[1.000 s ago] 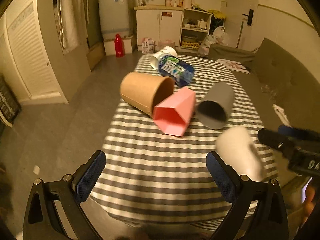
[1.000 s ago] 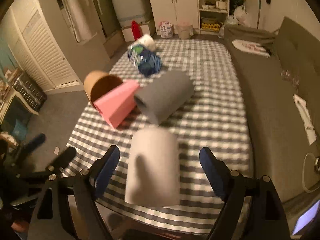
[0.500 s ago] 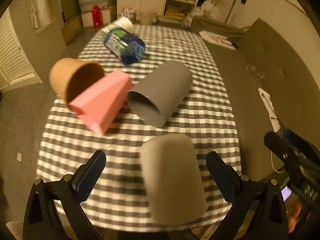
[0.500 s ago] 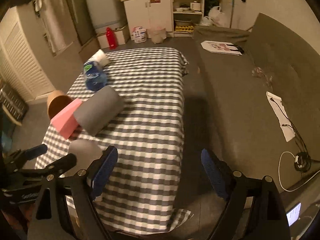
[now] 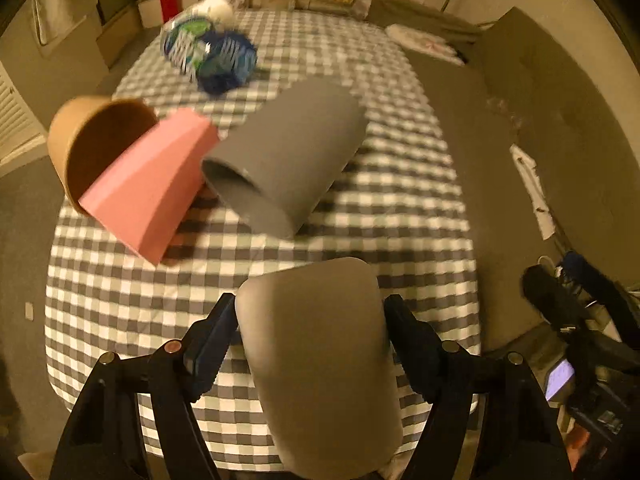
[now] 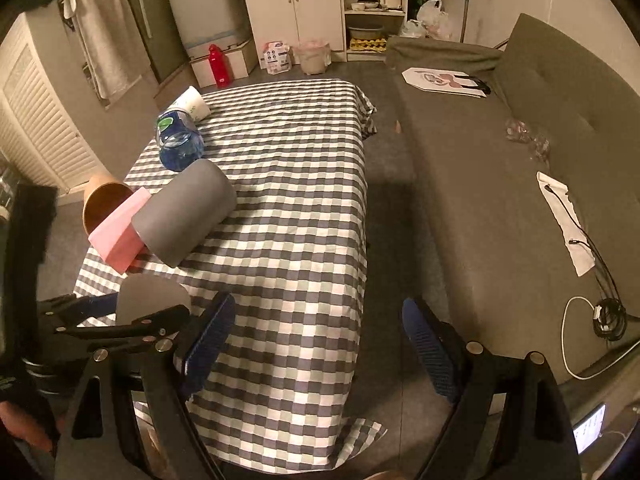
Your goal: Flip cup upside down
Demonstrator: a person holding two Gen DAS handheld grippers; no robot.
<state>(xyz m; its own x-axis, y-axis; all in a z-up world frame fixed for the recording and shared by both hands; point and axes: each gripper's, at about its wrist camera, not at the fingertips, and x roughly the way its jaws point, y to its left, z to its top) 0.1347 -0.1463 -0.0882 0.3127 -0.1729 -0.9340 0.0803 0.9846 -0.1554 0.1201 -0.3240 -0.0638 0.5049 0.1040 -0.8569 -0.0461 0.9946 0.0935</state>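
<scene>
A light grey cup (image 5: pixel 320 360) lies on its side near the front edge of the checked table (image 5: pixel 400 216). My left gripper (image 5: pixel 310 328) is closed around it, both blue pads against its sides. The cup also shows in the right wrist view (image 6: pixel 152 296), held by the left gripper (image 6: pixel 132 320). My right gripper (image 6: pixel 320 344) is open and empty, off the table's right front corner, above the floor.
A dark grey cup (image 5: pixel 284 160), a pink cup (image 5: pixel 148 192) and a brown cup (image 5: pixel 92 140) lie on their sides at the table's left. A blue water bottle (image 5: pixel 208 52) and a white cup (image 6: pixel 192 104) lie farther back. A grey sofa (image 6: pixel 520 184) runs along the right.
My left gripper has moved forward over the light grey cup and closed on it. My right gripper let the cup go earlier and has swung right, off the table.
</scene>
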